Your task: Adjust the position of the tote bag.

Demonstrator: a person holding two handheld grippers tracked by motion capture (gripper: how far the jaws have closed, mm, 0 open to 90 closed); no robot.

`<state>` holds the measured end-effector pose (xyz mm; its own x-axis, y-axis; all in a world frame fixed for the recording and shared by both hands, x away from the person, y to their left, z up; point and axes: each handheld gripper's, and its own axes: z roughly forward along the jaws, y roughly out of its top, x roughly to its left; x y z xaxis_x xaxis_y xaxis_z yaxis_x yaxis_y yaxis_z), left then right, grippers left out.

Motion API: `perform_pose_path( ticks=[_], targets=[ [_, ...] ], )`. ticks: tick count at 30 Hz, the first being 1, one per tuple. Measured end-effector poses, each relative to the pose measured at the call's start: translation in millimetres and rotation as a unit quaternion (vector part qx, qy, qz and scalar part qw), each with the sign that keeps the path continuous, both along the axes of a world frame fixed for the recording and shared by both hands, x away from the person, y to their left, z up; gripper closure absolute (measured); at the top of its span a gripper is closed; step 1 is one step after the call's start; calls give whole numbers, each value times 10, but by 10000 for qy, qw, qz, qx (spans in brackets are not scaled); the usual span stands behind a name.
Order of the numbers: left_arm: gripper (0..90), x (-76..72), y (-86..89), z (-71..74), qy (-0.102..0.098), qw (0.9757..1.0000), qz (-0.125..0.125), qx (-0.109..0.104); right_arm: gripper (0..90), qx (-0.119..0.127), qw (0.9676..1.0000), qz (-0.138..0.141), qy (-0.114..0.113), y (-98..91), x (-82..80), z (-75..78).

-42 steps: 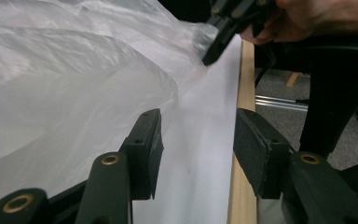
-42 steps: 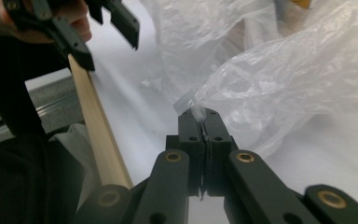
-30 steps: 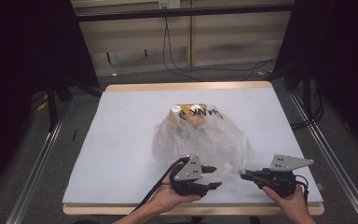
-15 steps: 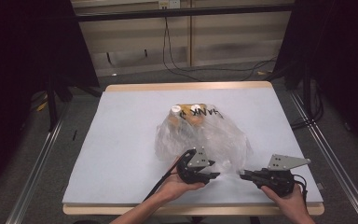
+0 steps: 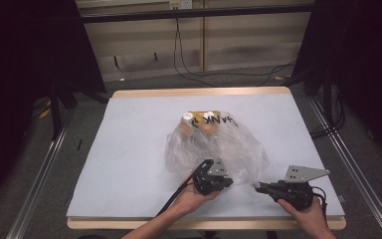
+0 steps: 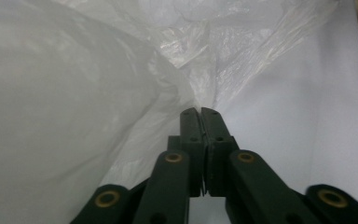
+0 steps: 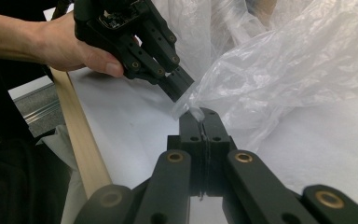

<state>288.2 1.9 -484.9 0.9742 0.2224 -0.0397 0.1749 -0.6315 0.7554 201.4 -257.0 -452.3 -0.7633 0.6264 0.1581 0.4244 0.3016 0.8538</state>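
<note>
A crumpled clear plastic bag (image 5: 219, 147) lies mid-table, with orange items with white caps (image 5: 199, 122) at its far end. My left gripper (image 5: 230, 182) is at the bag's near edge. Its jaws have just been closing and now meet on a fold of the film (image 6: 200, 112). My right gripper (image 5: 257, 186) lies low on the table just to the right. In the right gripper view it is shut (image 7: 200, 114) with a sliver of the bag (image 7: 298, 60) pinched at its tips. There the left gripper (image 7: 182, 91) touches the same edge from above.
The white table sheet (image 5: 129, 149) ends in a wooden front edge (image 7: 79, 135) close behind both hands. Metal rails (image 5: 40, 184) run along both sides. Cables (image 5: 194, 69) lie on the floor beyond the far edge.
The left gripper moved right and down to the bag's near edge, and its jaws closed there. The right gripper stayed in place, shut.
</note>
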Motion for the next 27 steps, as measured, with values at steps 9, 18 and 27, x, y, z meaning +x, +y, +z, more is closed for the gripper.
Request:
perform_pose_path(
  ticks=[9, 18, 27],
  targets=[
    [900, -19, 97, 110, 68, 9998, -24, -163, 898, 1, 10000, -19, -5, -23, 4, 3],
    [900, -127, 180, 237, -117, 9981, -426, -434, 898, 55, 9999, -56, -102, -31, -15, 32],
    [900, -208, 381, 474, -231, 9951, -599, -749, 899, 112, 9997, -94, -187, -34, -32, 69]
  ],
)
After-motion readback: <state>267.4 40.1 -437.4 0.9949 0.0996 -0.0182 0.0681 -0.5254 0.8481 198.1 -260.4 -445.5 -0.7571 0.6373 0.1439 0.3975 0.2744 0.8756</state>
